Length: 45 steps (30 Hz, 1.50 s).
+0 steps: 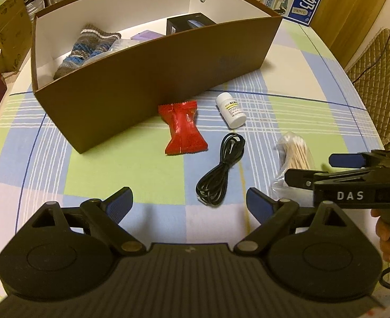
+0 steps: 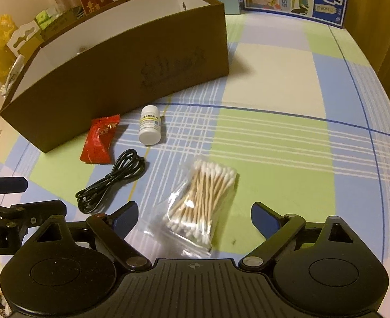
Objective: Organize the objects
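So the big brown cardboard box (image 1: pixel 147 79) with the white inside is sitting toward the back of the desk (image 2: pixel 287 145), which is wearing a blue, green and white checked cloth. Everything else is lying out in front of that box. A red crinkle-edged snack packet (image 1: pixel 183 128) is lying just in front of the box's long brown wall, close enough that its top edge may be touching it. A small white plastic pill bottle (image 2: pixel 150 127) with a yellow-striped label is lying on its side just beside the packet, also near the box wall. A coiled black cable (image 1: pixel 220 171) is lying a bit further out from the box, between the packet and the grippers. A clear plastic bag of wooden cotton swabs (image 2: pixel 203 204) is lying furthest from the box, off to the bottle's side.

Inside the box there's a striped knitted sock (image 1: pixel 89 46) in grey, blue and white, a small black carton (image 1: pixel 187 23) by the far wall, plus a purple flat thing too hidden to make out.

The left gripper (image 1: pixel 189 204) is hovering above the desk with its blue-padded fingers spread wide and holding nothing, the cable just ahead of it. The right gripper (image 2: pixel 195 217) is hanging over the near end of the swab bag, fingers likewise spread apart and empty, one on each side of the bag without touching it. A hand (image 1: pixel 387 234) is showing at the edge, gripping the right tool's handle.
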{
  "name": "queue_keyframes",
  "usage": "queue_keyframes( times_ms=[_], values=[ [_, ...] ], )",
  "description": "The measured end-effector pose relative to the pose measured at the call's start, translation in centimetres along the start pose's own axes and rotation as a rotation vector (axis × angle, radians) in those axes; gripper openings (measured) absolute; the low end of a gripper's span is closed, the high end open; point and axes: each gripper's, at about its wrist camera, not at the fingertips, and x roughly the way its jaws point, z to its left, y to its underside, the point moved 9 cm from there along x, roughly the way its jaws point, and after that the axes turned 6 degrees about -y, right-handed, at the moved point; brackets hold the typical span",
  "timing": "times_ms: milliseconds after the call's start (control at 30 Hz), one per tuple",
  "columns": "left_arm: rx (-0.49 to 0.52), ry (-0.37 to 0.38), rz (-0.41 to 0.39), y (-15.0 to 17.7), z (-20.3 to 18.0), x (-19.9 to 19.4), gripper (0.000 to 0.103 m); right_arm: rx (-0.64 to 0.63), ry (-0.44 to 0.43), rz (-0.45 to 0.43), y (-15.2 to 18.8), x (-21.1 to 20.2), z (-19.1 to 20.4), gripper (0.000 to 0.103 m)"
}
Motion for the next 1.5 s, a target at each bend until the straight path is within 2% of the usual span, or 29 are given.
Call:
queue_keyframes(
  times_ms=[133,267,400,567,633,667,767,867,967,1100,1200,1267,1333,1400,1500],
  values=[
    [0.010,-0.001,0.005,-0.3,0.0,0.7,0.090,-0.004,0.013,0.008,-0.2,1.1,0.1,0.087],
    [0.027,0.002,0.008,-0.4,-0.1,1.4,0.090,-0.060,0.037,0.002,-0.3,1.9,0.4,0.086],
    [0.051,0.003,0.011,-0.6,-0.3,2.2,0.089,-0.093,0.045,0.001,-0.3,2.6,0.6,0.079],
    [0.094,0.014,0.007,-1.0,-1.1,3.1,0.086,-0.163,0.078,-0.005,-0.3,2.9,0.7,0.060],
    [0.115,0.025,0.002,-1.2,-1.6,3.4,0.083,-0.183,0.065,-0.010,-0.3,2.8,0.8,0.050],
    [0.126,0.032,0.002,-1.3,-1.9,3.6,0.082,-0.188,0.066,-0.012,-0.2,2.7,0.7,0.048],
    [0.156,0.044,0.001,-1.5,-2.7,4.3,0.074,-0.182,0.064,-0.013,-0.2,2.3,-0.1,0.038],
    [0.182,0.048,0.002,-1.6,-3.3,4.9,0.067,-0.160,0.075,-0.015,-0.1,1.7,-1.3,0.037],
    [0.206,0.048,-0.001,-1.8,-3.8,5.4,0.065,-0.137,0.084,-0.019,0.0,1.3,-2.6,0.037],
    [0.227,0.047,-0.003,-2.0,-4.7,6.1,0.050,-0.099,0.090,-0.029,0.3,0.6,-4.0,0.037],
    [0.230,0.050,0.003,-2.1,-5.3,6.7,0.043,-0.085,0.094,-0.036,0.4,0.3,-4.5,0.037],
    [0.228,0.039,-0.013,-2.3,-5.6,6.9,0.041,-0.074,0.096,-0.038,0.4,0.2,-4.6,0.041],
    [0.219,0.040,-0.021,-2.5,-5.9,7.0,0.037,-0.061,0.094,-0.039,0.4,0.1,-4.7,0.052],
    [0.218,0.042,-0.031,-2.6,-6.2,7.0,0.023,-0.048,0.094,-0.047,0.4,0.1,-4.9,0.055],
    [0.210,0.038,-0.035,-2.8,-6.4,7.1,0.022,-0.048,0.100,-0.056,0.2,0.2,-4.9,0.055]
  ],
)
